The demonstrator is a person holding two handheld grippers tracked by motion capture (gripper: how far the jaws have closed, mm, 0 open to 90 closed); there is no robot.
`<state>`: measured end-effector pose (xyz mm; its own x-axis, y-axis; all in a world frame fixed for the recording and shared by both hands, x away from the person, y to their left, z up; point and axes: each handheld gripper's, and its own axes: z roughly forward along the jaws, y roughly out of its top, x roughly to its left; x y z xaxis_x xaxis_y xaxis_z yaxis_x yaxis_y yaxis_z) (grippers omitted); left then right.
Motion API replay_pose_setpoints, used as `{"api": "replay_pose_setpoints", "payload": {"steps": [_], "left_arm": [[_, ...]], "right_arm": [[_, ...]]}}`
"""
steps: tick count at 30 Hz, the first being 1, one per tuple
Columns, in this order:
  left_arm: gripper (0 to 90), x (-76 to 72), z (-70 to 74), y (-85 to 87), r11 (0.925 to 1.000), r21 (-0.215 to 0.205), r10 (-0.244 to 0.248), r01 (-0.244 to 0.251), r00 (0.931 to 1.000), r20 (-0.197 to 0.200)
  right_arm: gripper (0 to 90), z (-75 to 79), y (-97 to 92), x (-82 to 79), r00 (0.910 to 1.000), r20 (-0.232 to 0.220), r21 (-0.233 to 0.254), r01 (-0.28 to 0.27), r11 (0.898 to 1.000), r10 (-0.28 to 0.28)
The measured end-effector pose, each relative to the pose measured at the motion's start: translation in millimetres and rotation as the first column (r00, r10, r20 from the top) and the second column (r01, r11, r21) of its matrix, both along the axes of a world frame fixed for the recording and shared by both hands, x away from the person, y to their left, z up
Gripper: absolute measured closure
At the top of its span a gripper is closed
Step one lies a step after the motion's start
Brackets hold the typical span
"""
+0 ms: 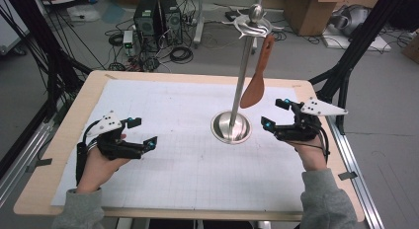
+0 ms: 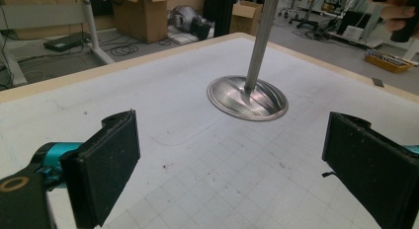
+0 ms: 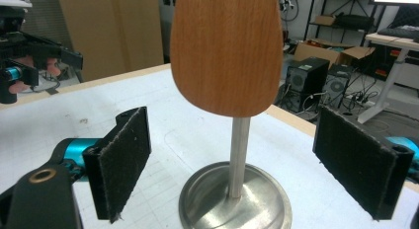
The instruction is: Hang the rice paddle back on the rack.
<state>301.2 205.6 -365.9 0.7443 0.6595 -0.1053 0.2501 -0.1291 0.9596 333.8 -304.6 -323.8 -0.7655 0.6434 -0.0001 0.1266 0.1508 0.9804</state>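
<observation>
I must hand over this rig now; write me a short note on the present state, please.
Left gripper: open, holds nothing, low over the mat, apart from the stand.
Right gripper: open, holds nothing, beside the stand's base, aimed at the wooden spatula.
The spatula hangs from a hook at the stand's top.
Done: nothing gripped yet.
Left: probably close on the spatula and lift it off the hook.

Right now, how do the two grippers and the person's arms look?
Both grippers are black frames with teal parts near the jaws. The left gripper and the right gripper each carry a pale three-cornered plate with dark dots, and a black cable trails from each. The pads are flat, black, rough rectangles, and a brass-coloured ring sits on the frame. The person wears grey sleeves.
</observation>
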Motion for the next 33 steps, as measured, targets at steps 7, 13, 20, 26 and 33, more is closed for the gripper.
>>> {"api": "replay_pose_setpoints", "payload": {"steps": [7, 13, 20, 26, 33], "left_arm": [[8.0, -1.1, -2.9, 5.0, 0.9998, -0.015, 0.012, -0.012, 0.9999, 0.002], [8.0, -1.6, -2.5, 8.3, 0.9993, -0.023, 0.029, -0.028, 0.9995, 0.014], [8.0, -1.9, -4.6, 12.2, 0.9984, -0.013, 0.056, -0.055, 0.9977, 0.038], [8.0, -2.9, -3.9, 16.8, 0.9973, -0.018, 0.072, -0.071, 0.9961, 0.05], [8.0, -2.5, -5.2, 18.8, 0.9966, -0.017, 0.082, -0.081, 0.9955, 0.047]], "right_arm": [[13.7, -14.9, -19.9, -6.0, 0.9981, -0.023, 0.001, 0.057, 0.998, -0.057], [13.7, -22.3, -28.3, -15.5, 0.9956, -0.018, -0.01, 0.091, 0.996, -0.092], [13.7, -31.2, -26.3, -20.7, 0.9957, -0.032, -0.028, 0.087, 0.996, -0.087], [13.7, -38.2, -29.1, -25.3, 0.9947, -0.044, -0.005, 0.093, 0.996, -0.093], [13.7, -45.1, -39.6, -30.4, 0.991, -0.052, 0.011, 0.124, 0.992, -0.123]]}}
